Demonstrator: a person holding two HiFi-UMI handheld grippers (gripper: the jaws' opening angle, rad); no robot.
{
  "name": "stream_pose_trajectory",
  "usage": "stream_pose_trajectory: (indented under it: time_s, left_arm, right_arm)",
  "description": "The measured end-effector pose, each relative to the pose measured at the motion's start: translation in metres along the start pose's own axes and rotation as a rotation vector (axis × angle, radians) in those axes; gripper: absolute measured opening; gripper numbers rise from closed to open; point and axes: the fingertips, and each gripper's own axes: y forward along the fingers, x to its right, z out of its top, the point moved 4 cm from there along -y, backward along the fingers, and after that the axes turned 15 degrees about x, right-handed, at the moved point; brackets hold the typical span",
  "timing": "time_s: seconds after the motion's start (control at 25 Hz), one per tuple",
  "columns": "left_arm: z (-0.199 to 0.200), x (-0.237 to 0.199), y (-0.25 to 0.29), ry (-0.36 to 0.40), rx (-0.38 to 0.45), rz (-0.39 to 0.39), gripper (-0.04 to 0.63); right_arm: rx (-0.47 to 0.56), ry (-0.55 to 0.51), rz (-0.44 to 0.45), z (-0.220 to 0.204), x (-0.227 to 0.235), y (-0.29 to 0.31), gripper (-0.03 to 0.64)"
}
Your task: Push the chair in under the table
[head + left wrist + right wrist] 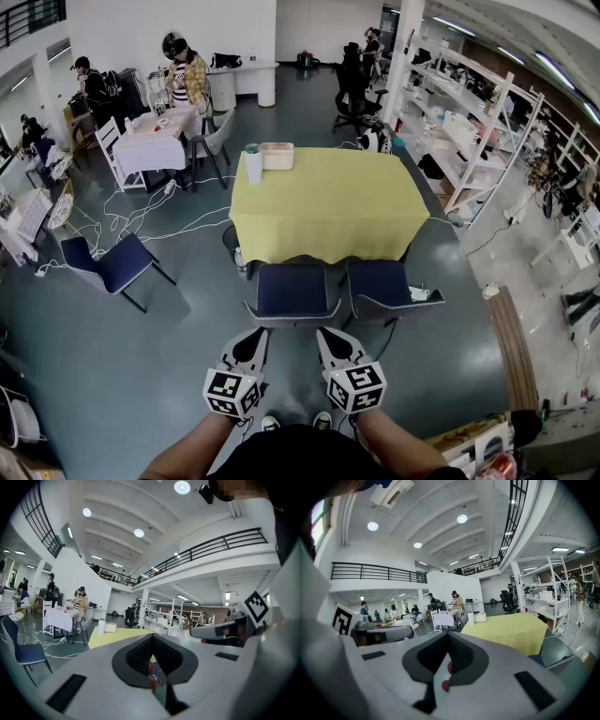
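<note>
At near edge of table (328,202): two blue chairs, left chair (292,291), right chair (384,281), seats sticking out. Left gripper (257,336), right gripper (326,336) closed, empty, short of chairs. Chair likely light, rigid, slides easily; push backrest (292,320).

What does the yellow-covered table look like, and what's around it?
The table is rectangular, draped in a plain yellow cloth that hangs down and hides its legs. It stands on the dark floor. At its far left corner stand a white tumbler and a pale box; the rest of the top is bare. At its near side sit a left blue chair and a right blue chair, seats close to the cloth's hem.
</note>
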Motion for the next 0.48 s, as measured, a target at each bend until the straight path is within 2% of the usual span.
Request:
stream_pose_trajectory:
  time_s: [0.24,0.48]
  left_arm:
    - [-0.003,-0.005,-0.003,0.002,-0.012,0.002,0.009]
    - [0.0,-0.018,-0.011,0.003,-0.018,0.015,0.009]
  right_arm:
    - [-0.005,0.021,-0.01,-0.003,0.0,-0.001,0.013]
    - [0.04,0.072,-0.063,0.0,-0.003,-0.003,0.014]
